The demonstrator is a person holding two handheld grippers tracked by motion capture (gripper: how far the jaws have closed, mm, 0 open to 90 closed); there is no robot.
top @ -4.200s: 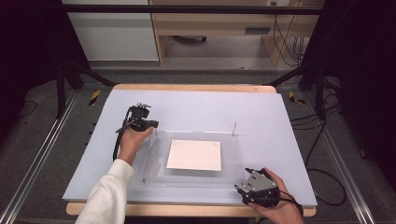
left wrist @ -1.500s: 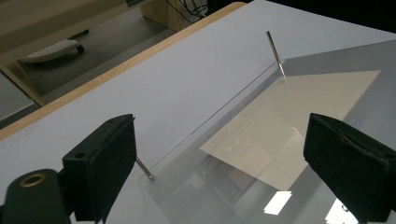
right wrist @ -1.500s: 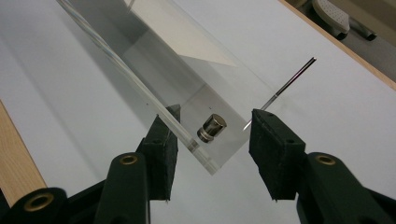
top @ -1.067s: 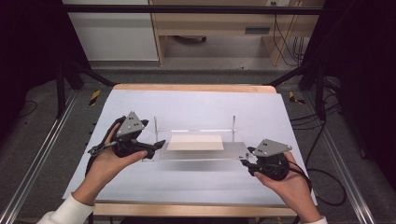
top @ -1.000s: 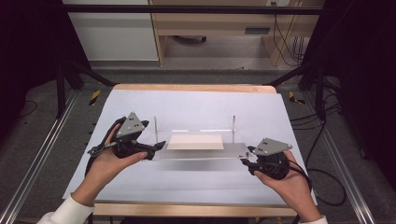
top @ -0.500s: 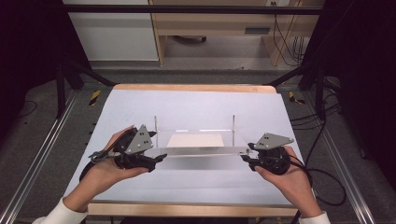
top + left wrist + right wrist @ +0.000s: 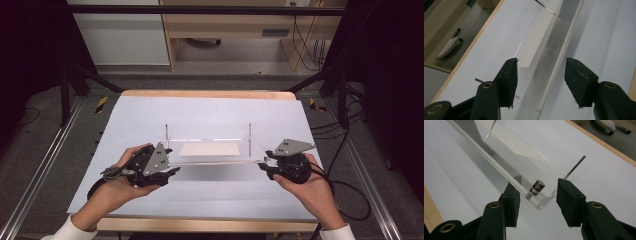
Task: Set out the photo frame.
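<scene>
1. Pale lavender-white tabletop [image 7: 210,112] with a wooden edge: it bears the work at its centre.

2. Clear acrylic display frame [image 7: 215,161], two flat panes with a cream paper sheet [image 7: 209,149] between them, on thin metal legs [image 7: 166,135]: we hold it tilted, near edge raised, spanning from nine o'clock to three o'clock between our hands.

3. Left gripper [image 7: 540,82], at nine o'clock: jaws spread astride the pane's end and just been closing, pads not yet touching in the left gripper view. We judge we should centre the edge, then close gently.

4. Right gripper [image 7: 537,201], at three o'clock: jaws astride the frame's corner beside the small silver standoff [image 7: 537,187], seemingly carrying it; whether the pads press we cannot tell.

5. Handling: acrylic looks slippery, so we keep both ends level and move together.
</scene>
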